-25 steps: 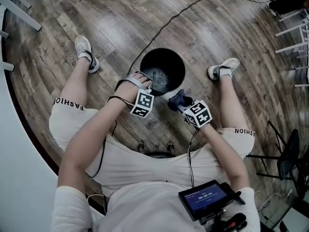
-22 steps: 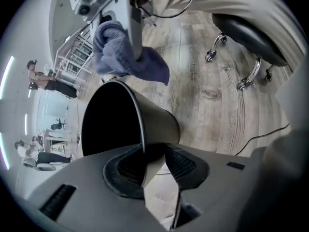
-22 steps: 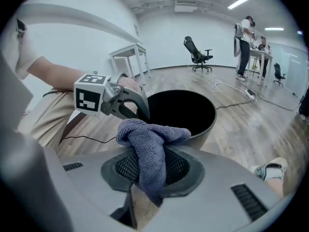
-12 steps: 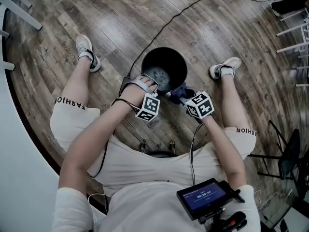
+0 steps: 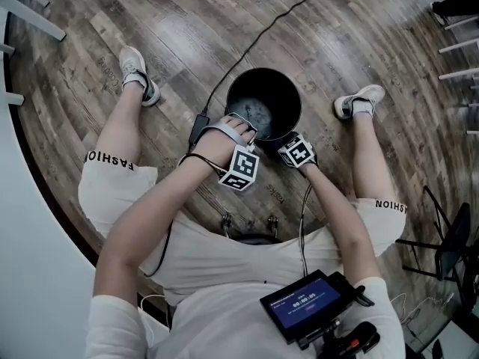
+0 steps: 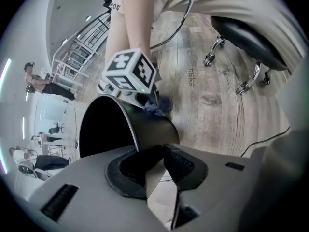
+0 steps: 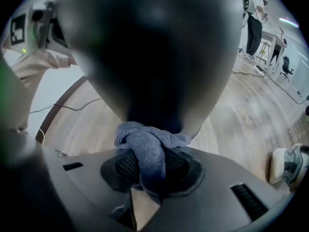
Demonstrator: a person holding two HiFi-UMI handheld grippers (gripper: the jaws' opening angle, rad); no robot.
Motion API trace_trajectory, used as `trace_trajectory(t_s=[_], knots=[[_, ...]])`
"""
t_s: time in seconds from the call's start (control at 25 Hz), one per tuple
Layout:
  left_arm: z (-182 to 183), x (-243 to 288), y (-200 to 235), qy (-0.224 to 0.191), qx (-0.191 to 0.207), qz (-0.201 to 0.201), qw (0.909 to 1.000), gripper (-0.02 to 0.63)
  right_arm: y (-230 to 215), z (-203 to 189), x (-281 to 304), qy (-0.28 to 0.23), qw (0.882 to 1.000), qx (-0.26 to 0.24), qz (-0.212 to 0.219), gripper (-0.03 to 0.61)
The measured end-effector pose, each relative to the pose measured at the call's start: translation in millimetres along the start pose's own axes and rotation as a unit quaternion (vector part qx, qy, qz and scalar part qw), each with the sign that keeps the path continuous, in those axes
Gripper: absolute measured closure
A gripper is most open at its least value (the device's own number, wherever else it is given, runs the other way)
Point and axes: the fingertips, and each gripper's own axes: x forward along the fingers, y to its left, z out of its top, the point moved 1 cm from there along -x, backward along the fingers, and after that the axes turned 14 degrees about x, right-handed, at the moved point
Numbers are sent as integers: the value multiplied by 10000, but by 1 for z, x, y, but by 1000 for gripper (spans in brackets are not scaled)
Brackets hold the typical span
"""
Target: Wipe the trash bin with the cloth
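Left hand-held gripper [image 6: 157,158], just closed on trash bin [image 6: 149,124] rim; right hand-held gripper [image 7: 149,170], clamping cloth [image 7: 145,141] (against bin)

The trash bin [image 6: 149,124] was black and smooth, its wall carrying a soft sheen — whether plastic or metal could not be told. The cloth [image 7: 147,151] was grey-blue and matt, with a fine, nubbly looped weave. The floor [image 5: 172,28] was wood-grain planking with a glossy finish. The right gripper [image 7: 147,175] had a matt grey shell — its black pads [image 7: 120,166] were finely ribbed.
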Motion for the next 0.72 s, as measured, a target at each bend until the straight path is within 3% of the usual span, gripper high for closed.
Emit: trace_trajectory(t_s=[0.12,0.28,0.4,0.52,0.64,0.72], knots=[[7,2,3,-113,-71,9,9999,499,-14,-19,39,209,9997,-93,-66,476],[5,2,6,-103,-116,23,9999,499,-20,-17,45,53,9998,-136,159,476],[9,3,6,-88,-148,2,9999,499,-21,-23,41,225,9996,40,-141,476],[11,2,6,-205,-161,62,9996,492,-8,-24,17,198,9995,55,-224,476],[-8,2,2,-159,-263,1,9995,436,8,-10,-32,-199,9996,171,-102,476],[-18,4,-2,-43,-179,6,9998,433,20,4,-77,-509,9983,272,-43,476]])
